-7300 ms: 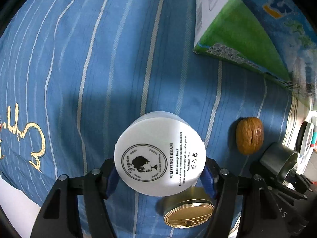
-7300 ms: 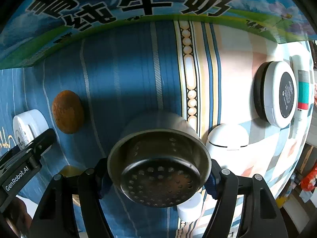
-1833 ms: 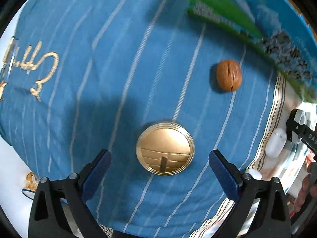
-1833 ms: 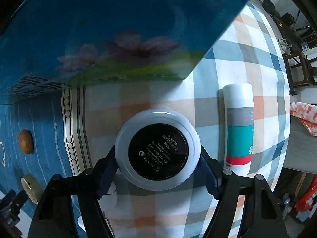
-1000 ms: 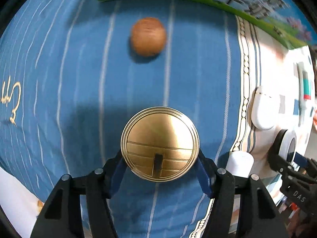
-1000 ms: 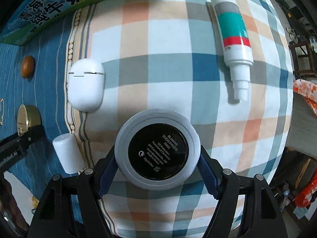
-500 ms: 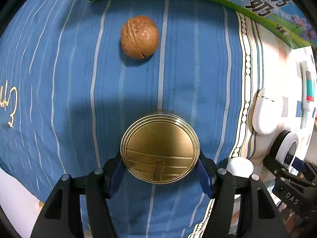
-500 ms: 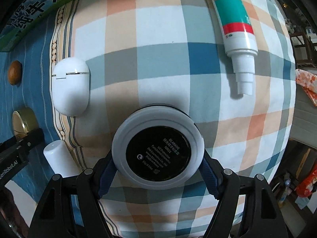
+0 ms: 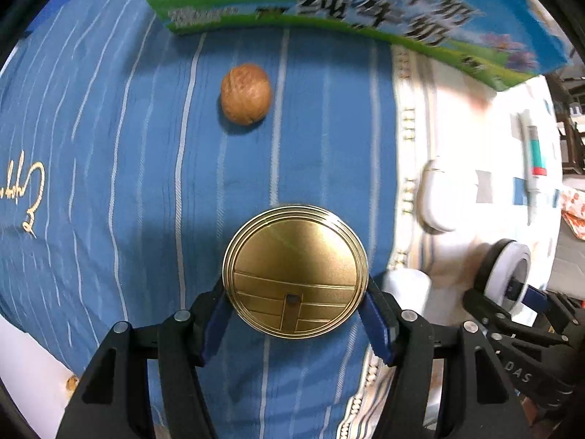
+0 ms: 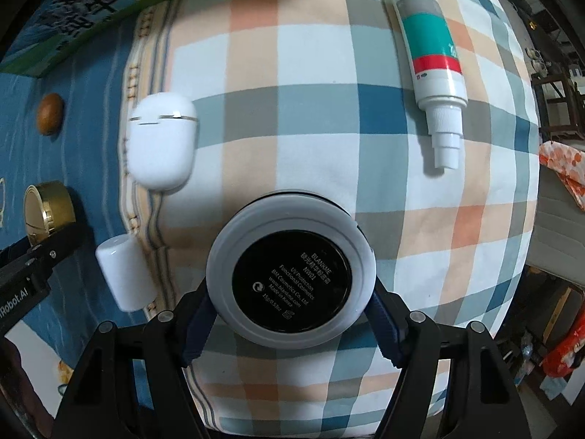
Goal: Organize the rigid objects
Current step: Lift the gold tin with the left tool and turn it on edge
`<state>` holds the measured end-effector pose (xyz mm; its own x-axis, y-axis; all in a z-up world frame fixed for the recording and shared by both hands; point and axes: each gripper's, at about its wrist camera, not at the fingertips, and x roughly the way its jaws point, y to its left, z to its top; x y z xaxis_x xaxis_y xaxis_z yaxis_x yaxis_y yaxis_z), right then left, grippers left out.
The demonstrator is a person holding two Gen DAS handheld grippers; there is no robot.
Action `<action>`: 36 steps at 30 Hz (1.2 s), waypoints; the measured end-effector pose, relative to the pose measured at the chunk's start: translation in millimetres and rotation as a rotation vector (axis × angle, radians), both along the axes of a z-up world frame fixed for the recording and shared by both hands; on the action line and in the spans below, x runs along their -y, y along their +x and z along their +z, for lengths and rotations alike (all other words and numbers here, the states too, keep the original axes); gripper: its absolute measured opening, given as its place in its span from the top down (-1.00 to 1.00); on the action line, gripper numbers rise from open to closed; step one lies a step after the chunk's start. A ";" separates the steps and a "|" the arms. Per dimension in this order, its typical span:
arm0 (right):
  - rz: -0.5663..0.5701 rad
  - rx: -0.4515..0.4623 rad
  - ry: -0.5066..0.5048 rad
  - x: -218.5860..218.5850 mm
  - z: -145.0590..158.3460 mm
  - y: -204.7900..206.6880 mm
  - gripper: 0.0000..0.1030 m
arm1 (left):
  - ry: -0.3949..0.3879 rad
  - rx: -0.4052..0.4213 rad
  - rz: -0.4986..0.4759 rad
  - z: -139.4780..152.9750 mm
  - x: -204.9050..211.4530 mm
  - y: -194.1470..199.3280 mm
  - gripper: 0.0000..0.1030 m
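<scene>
My left gripper [image 9: 295, 309] is shut on a round gold tin [image 9: 294, 271], held above the blue striped cloth [image 9: 128, 168]. A walnut [image 9: 246, 94] lies ahead of it, in front of the milk carton box [image 9: 365, 3]. My right gripper [image 10: 290, 316] is shut on a white cushion compact with a black label [image 10: 290, 272], held above the checked cloth [image 10: 310, 109]. The gold tin also shows at the left of the right wrist view [image 10: 47, 206], and the compact at the right of the left wrist view [image 9: 510, 274].
On the checked cloth lie a white earbud case [image 10: 162, 146], a small white cap [image 10: 124, 278] and a white tube with green and red bands [image 10: 433, 62]. The walnut [image 10: 50, 112] shows at far left. Room clutter lies beyond the cloth's right edge.
The left gripper has lifted and tilted with the gold tin, bringing the milk box more into view. The right gripper with the compact has shifted slightly; the tube and earbud case sit lower in frame.
</scene>
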<state>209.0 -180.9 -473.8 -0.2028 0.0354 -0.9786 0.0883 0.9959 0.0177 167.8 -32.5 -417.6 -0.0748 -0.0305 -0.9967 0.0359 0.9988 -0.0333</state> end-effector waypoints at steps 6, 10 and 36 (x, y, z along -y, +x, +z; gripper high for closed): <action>0.033 0.039 0.020 -7.0 20.3 -9.1 -0.47 | -0.023 -0.003 -0.045 3.4 6.2 1.0 -0.19; 0.042 0.033 0.016 -9.4 21.5 -8.0 -0.47 | -0.053 -0.065 0.013 -20.2 -6.7 10.5 -0.19; 0.035 0.118 0.072 -14.2 64.7 40.9 -0.47 | -0.083 -0.130 0.008 -19.4 -3.2 56.1 -0.61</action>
